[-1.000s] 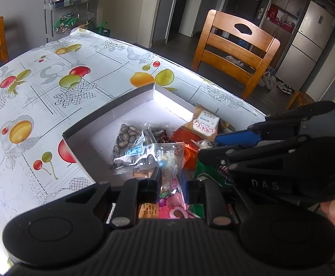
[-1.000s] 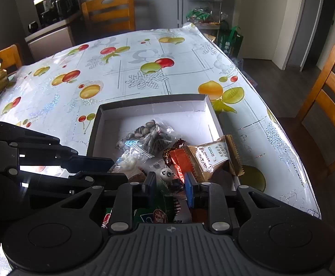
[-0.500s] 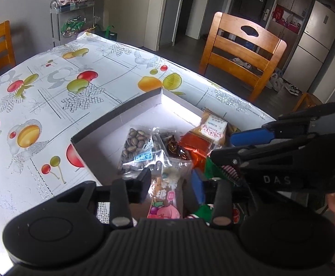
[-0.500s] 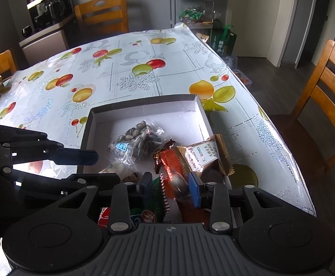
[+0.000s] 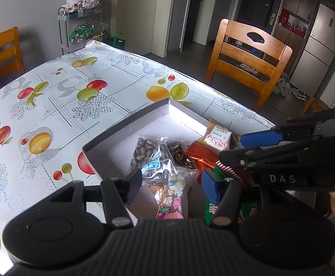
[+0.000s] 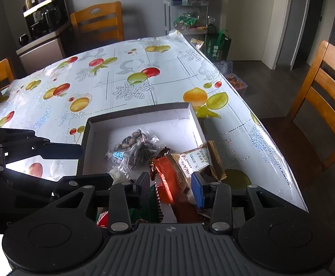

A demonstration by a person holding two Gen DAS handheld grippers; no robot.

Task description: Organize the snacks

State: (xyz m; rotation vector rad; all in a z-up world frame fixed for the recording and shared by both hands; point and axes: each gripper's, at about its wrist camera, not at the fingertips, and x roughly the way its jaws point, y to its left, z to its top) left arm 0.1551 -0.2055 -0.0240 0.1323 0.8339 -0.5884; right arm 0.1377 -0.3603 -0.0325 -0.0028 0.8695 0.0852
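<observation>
Nearest, the left gripper (image 5: 172, 185) hovers with its fingers spread wide and empty above a pink candy packet (image 5: 170, 203). Beside it, the right gripper (image 6: 172, 187) is also wide open, holding nothing, straddling an orange-red wrapper (image 6: 169, 179). The snacks lie heaped at the near end of a shallow box (image 6: 139, 112), with a seed bag (image 6: 133, 149) farther in. Closing on the overlapping packets could drag a neighbour over the rim. Beyond stretches a fruit-print tablecloth (image 6: 112, 78).
</observation>
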